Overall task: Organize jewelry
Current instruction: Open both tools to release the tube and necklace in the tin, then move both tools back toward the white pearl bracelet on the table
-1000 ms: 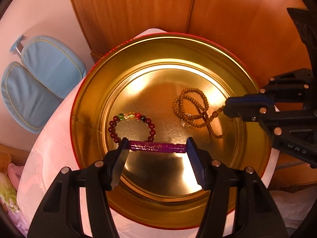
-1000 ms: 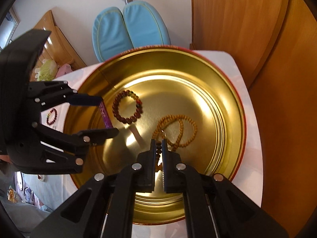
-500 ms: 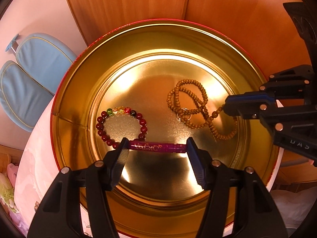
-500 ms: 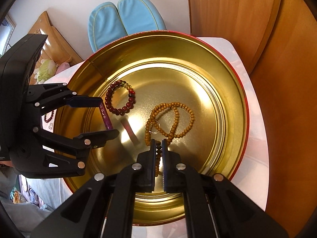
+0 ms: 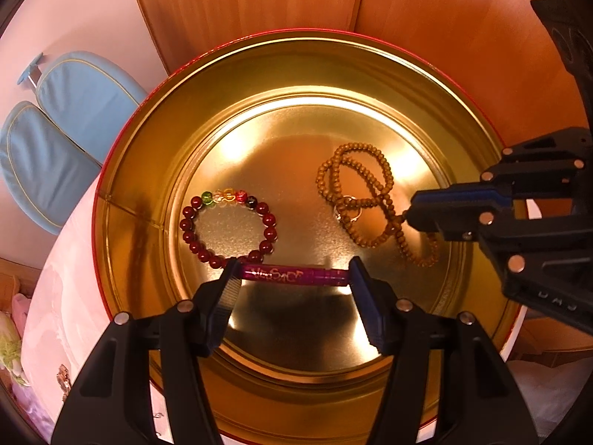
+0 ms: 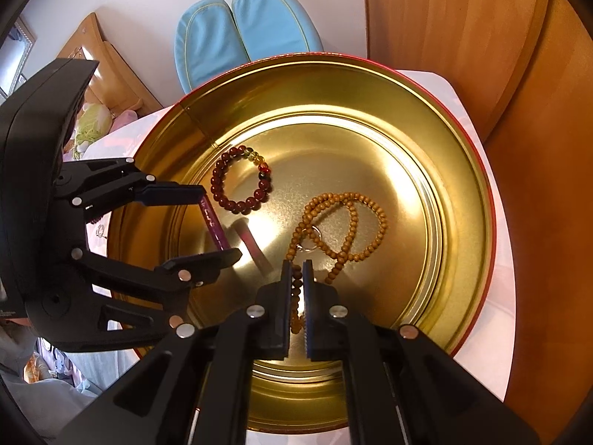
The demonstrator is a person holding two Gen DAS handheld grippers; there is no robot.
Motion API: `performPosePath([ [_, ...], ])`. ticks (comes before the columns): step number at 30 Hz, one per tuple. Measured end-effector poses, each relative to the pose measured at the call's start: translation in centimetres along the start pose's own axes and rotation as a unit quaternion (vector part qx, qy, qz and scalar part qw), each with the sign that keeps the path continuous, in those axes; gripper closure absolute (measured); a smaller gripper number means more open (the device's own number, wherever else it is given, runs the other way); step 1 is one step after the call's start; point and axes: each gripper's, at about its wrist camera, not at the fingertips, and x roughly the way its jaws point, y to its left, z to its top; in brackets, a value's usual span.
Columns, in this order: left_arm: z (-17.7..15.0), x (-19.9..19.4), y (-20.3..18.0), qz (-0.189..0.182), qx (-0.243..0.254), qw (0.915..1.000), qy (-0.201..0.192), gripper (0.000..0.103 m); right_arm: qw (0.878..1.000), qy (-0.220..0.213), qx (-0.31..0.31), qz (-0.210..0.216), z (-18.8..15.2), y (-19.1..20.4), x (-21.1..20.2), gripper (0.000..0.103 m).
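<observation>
In the middle of both views sits a round gold tin (image 5: 122, 193), red outside, on a white cloth (image 5: 55, 296). L gripper (image 5: 294, 278), bottom centre of the left wrist view, is pinching a purple tube (image 5: 294, 275) end to end betw. its two fingers; tube hangs crosswise above the tin floor, w/ its shadow and reflection below. In the right wrist view the same tube (image 6: 213, 224) shows at centre left, slanted betw. the L gripper's fingers.

R gripper (image 6: 296, 270), bottom centre of the right wrist view, has its fingers nearly pressed together on a strand of the wooden bead necklace (image 6: 344, 222). Rest of the necklace (image 5: 355, 193) lies looped on the tin floor, right of centre in the left wrist view, w/ a small metal ring on it.

Dark red bead bracelet (image 5: 229, 226), w/ a few green, yellow and clear beads, lies flat on the tin floor, left of centre, just beyond the tube.

Upper left of the left wrist view: light blue padded cushions (image 5: 55, 129) by a pale wall. Wood panels (image 5: 426, 18) fill the top and right.
</observation>
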Motion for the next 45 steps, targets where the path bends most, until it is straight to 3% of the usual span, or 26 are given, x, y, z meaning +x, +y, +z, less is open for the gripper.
performPosePath([
  [8, -0.1, -0.3, 0.0, 0.016, 0.008, 0.9998, -0.006, 0.044, 1.0, -0.013, -0.002, -0.01, -0.1, -0.1, -0.6, 0.096],
  [9, 0.0, -0.7, 0.0, 0.027, 0.015, 0.9995, -0.009, 0.043, 1.0, -0.02, -0.002, -0.014, 0.0, -0.1, -0.9, 0.091],
  [10, 0.0, -0.9, -0.3, 0.035, 0.021, 0.9991, -0.01, 0.036, 0.999, -0.027, 0.001, -0.017, 0.0, -0.1, -1.3, 0.071],
  [12, 0.0, -1.5, -0.5, 0.049, 0.023, 0.9984, -0.019, 0.024, 0.998, -0.05, 0.009, -0.023, 0.1, -0.3, -2.2, 0.043],
  [22, -0.3, -3.6, -0.2, 0.049, 0.012, 0.9981, -0.036, 0.024, 0.997, -0.071, 0.016, -0.031, 0.1, -0.5, -4.1, 0.041],
  [23, -0.5, -4.0, -0.2, 0.05, 0.009, 0.9979, -0.04, 0.024, 0.997, -0.071, 0.017, -0.029, 0.0, -0.4, -4.3, 0.039],
  [25, -1.2, -4.7, 0.0, 0.053, 0.0, 0.9975, -0.047, 0.024, 0.997, -0.071, 0.024, -0.027, -0.2, -0.4, -4.8, 0.018],
  [26, -1.7, -5.2, 0.2, 0.056, -0.007, 0.9972, -0.048, 0.024, 0.997, -0.071, 0.028, -0.028, -0.4, -0.2, -5.1, 0.013],
  [31, -5.9, -8.3, 2.1, 0.052, -0.071, 0.9939, -0.065, 0.024, 0.996, -0.088, 0.02, -0.015, -1.2, 1.5, -6.8, 0.01],
  [37, -13.0, -11.6, 5.1, 0.073, -0.186, 0.9774, -0.069, 0.024, 0.994, -0.103, -0.034, 0.017, -1.8, 5.6, -8.2, 0.01],
  [45, -23.6, -15.8, 8.1, 0.118, -0.312, 0.941, -0.059, 0.024, 0.983, -0.097, -0.124, 0.092, -3.0, 13.0, -7.8, 0.01],
])
